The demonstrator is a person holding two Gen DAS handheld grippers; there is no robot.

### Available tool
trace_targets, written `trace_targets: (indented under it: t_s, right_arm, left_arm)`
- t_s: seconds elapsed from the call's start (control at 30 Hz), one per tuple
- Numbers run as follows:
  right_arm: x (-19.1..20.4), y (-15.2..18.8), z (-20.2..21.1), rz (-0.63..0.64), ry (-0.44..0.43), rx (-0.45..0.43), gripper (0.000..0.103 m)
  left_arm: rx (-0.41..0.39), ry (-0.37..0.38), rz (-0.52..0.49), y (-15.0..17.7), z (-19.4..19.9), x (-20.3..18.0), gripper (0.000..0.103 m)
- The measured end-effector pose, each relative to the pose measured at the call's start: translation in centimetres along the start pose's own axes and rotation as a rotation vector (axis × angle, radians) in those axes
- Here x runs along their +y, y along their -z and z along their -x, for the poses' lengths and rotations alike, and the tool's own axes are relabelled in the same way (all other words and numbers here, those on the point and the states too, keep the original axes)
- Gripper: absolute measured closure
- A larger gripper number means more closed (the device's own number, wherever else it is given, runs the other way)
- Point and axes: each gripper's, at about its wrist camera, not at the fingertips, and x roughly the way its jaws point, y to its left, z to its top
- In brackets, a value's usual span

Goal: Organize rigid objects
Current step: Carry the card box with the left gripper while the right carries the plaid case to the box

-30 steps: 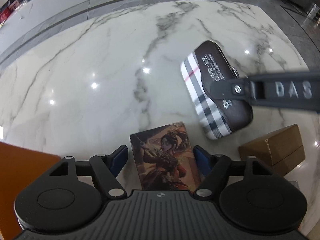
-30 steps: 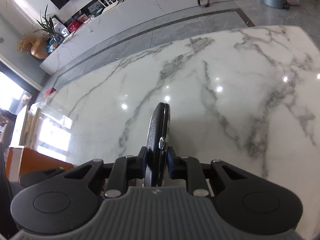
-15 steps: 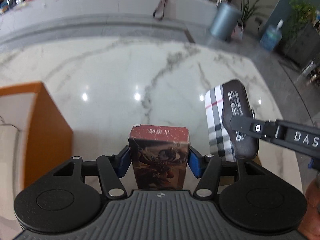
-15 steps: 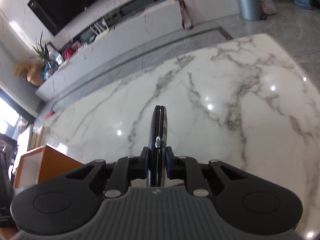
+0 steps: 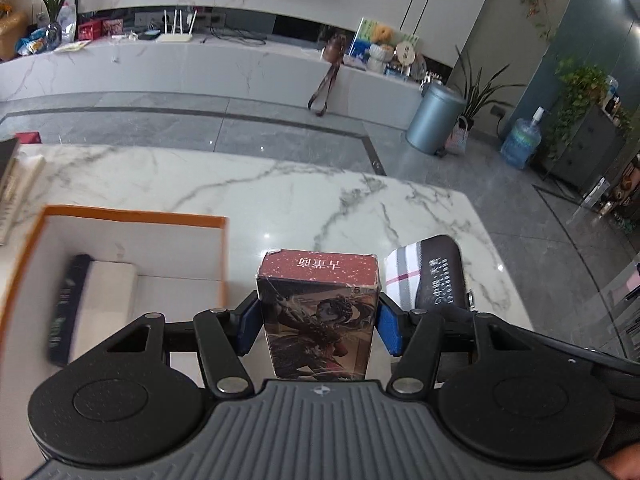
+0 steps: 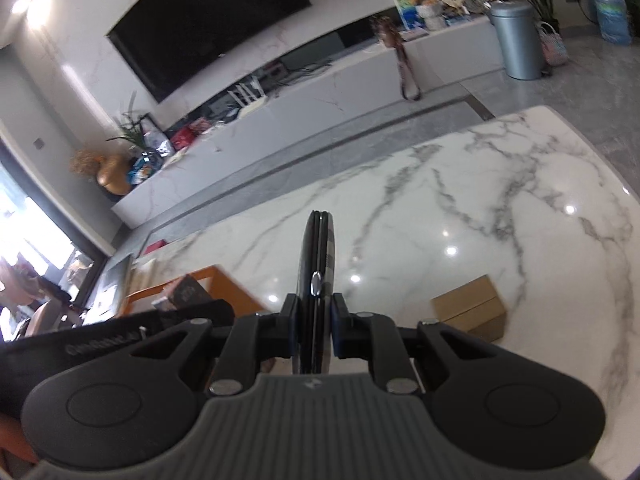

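- Blue pads of the left gripper press both sides of the illustrated card box, clamping it upright with its red top flap facing forward beyond the fingertips.
- Left of those fingers sits the orange-rimmed box, open and white inside, with a dark slim object lying in it, blurred.
- Just right of the left fingers, the plaid case hangs above the marble table.
- The right gripper has its fingers clamped tight on that plaid case, seen edge-on with a small metal clasp between the pads.
- To the right of the right fingers, a brown cardboard box rests on the marble.
- To their left, the card box shows above the orange-rimmed box.
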Motion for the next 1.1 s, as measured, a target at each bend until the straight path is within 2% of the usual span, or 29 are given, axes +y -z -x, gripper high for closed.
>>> trace_targets:
  t_s: [0.17,0.3,0.5,0.6,0.8,1.1]
  right_arm:
    - [3.3,1.3,1.2,0.012,-0.073,0.007,0.087]
    - [6.6,2.2,1.1,0.024,-0.152,0.028,0.087]
    - [11.9,4.2,-1.1,0.072,-0.213,0.096,0.087]
    - [13.8,5.9,-3.0,0.089,-0.216,0.159,0.087]
    - [16.2,7.9,-7.9,0.124,-0.131,0.244,0.087]
    - [17.6,5.0,-16.1,0.165,0.067,0.250,0.086]
  left_arm:
    - [-0.004,-0.028,0.006,-0.4,3.6,3.9,0.036]
    - [0.024,-0.089,-0.019,-0.6,5.2,7.8,0.036]
    - [0.126,-0.143,-0.069,0.8,4.7,12.0,0.036]
    - [0.153,-0.139,-0.069,2.0,4.6,13.7,0.036]
    - [0.167,-0.121,-0.084,2.8,3.4,15.7,0.036]
    - [0.205,-0.114,-0.103,0.6,-0.8,17.5,0.036]
